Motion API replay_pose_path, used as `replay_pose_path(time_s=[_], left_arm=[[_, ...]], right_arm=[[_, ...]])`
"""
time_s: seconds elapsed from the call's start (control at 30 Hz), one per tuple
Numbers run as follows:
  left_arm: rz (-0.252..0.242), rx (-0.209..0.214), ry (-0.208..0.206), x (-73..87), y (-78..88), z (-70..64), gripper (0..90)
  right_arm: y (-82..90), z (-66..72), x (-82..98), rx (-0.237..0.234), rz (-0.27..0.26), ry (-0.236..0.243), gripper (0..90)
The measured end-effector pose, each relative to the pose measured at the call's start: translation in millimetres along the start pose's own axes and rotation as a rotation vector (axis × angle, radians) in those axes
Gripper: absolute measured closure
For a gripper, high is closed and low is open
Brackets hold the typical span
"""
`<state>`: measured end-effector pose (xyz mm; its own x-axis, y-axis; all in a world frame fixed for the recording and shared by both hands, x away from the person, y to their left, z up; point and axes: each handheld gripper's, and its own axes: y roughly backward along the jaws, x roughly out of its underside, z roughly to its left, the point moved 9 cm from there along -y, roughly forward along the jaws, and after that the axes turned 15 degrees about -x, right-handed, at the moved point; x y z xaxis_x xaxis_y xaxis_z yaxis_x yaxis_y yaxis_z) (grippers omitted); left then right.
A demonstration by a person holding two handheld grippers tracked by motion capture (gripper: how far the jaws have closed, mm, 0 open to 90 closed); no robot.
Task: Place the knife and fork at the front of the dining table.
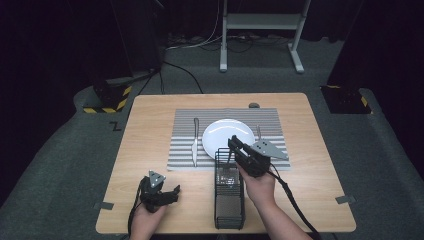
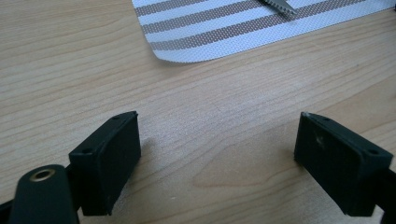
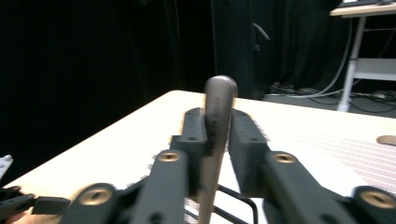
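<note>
black jaws of the right gripper (image 3: 218,135) are seen clenched on one metal utensil handle (image 3: 217,112), held upright above the single wire basket (image 1: 229,200) at the table's (image 1: 150,150) near edge. the left gripper (image 2: 219,154) is rested low over bare wood, jaws spread wide and holding nothing. one white plate (image 1: 220,135), one knife (image 1: 195,142) and one fork (image 1: 258,132) are laid on one striped placemat (image 1: 182,150).

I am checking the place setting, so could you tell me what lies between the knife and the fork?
In the high view, the white plate lies between the knife and the fork.
</note>
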<state>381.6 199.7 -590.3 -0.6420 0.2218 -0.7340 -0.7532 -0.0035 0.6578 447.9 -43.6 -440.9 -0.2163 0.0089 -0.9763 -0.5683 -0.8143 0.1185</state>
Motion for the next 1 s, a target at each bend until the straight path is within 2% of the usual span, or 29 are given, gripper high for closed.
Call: replay_pose_path(time_s=[0.2, 0.43, 0.77, 1.0], left_arm=[[0.000, 0.000, 0.000, 0.0, 0.0, 0.0, 14.4], [0.000, 0.000, 0.000, 0.0, 0.0, -0.1, 14.4], [0.000, 0.000, 0.000, 0.0, 0.0, 0.0, 14.4], [-0.001, 0.000, 0.001, -0.1, 0.0, -0.1, 14.4]], right_arm=[[2.0, 8.6, -1.2, -0.041, -0.019, 0.010, 79.9], [12.8, 18.4, -20.2, -0.059, -0.084, 0.049, 80.0], [42.9, 36.5, -69.9, -0.065, -0.202, 0.106, 80.0], [75.2, 41.5, -110.9, -0.047, -0.290, 0.135, 80.1]])
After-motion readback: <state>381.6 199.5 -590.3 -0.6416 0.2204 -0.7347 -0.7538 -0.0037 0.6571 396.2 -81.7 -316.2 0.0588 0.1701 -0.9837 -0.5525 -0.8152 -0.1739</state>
